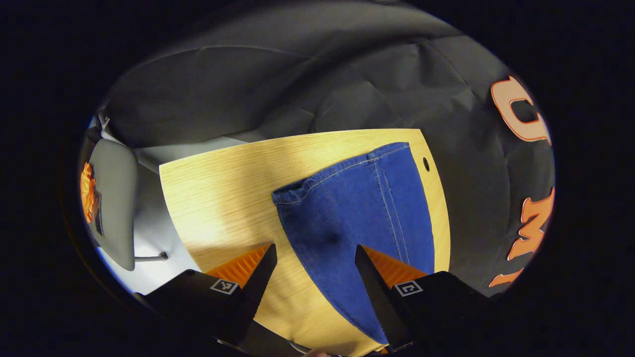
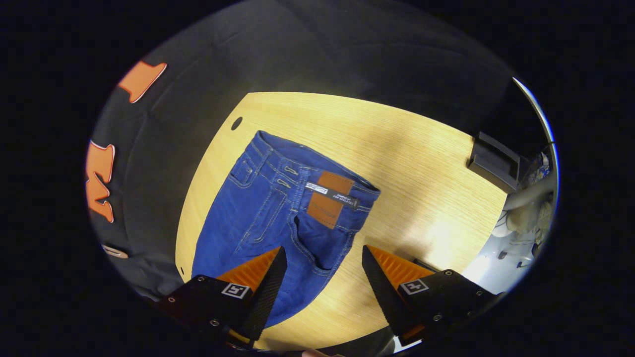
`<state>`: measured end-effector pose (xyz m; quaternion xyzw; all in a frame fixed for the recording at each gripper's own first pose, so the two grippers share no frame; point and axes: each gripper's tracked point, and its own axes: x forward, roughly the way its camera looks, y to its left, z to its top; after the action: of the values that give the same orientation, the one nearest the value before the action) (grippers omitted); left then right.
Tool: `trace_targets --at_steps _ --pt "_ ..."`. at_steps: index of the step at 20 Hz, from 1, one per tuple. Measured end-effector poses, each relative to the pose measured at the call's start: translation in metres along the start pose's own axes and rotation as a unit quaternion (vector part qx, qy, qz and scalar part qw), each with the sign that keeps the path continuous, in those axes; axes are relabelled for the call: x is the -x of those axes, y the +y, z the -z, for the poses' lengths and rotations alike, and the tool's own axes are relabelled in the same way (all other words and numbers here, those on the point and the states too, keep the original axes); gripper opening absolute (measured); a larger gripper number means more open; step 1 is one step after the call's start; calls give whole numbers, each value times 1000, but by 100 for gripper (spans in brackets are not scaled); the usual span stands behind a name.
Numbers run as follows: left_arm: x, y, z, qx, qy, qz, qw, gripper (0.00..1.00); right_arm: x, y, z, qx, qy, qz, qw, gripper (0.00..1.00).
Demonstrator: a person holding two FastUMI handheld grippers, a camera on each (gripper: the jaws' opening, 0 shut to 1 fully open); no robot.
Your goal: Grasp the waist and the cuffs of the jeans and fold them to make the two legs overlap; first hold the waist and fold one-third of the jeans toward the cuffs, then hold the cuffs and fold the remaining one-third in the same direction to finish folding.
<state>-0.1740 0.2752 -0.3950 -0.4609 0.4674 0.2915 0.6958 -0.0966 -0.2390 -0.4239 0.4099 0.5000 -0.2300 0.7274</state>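
Left gripper view: I count one pair of jeans (image 1: 347, 218), lying flat on the one wooden table (image 1: 223, 198), cuff end away from me, with my left gripper (image 1: 315, 255) spread wide above the leg and holding nothing. One small round hole (image 1: 425, 164) sits in the tabletop just beside the cuff hem. Off the table's far edge stands one grey chair (image 1: 116, 198).

In the right gripper view the same jeans (image 2: 268, 213) show their waist end, with one brown leather patch (image 2: 330, 198) on the waistband. My right gripper (image 2: 325, 258) hangs wide and empty over the seat of the jeans. One dark bracket-like object (image 2: 493, 161) rests on the table (image 2: 421, 173) corner, well apart from the denim. Nothing lies between either gripper and the jeans.
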Motion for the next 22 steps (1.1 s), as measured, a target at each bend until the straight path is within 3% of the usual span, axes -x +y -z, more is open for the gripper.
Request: trace_targets --at_steps 3,9,10,11,13,15,17,19,22 --pt "-10 -7 -12 4 -7 33 999 95 -11 -8 -3 -27 4 0 1000 95" --pt "-36 -38 -27 -37 -9 75 996 88 -23 -2 -8 -47 9 -13 999 94" --pt "-42 -43 -29 -37 -8 78 996 86 -24 -1 -8 -45 10 -13 999 100" --pt "-43 -46 -33 -33 -12 84 996 83 -25 0 -9 -45 10 -14 999 93" --pt "-50 -48 -35 -16 -18 92 995 78 -27 1 -11 -55 8 -19 998 93" --pt "-55 -44 -38 3 -20 92 996 64 -27 1 -11 -67 8 -23 997 91" --pt "-66 -40 -36 21 -12 88 996 37 -28 1 -12 -75 6 -30 997 90" --pt "-70 -43 -37 33 -14 100 994 4 -26 0 -11 -81 8 -36 996 89" --pt "-65 -44 -35 25 -22 106 994 6 -19 -9 -8 -89 14 -39 995 90"
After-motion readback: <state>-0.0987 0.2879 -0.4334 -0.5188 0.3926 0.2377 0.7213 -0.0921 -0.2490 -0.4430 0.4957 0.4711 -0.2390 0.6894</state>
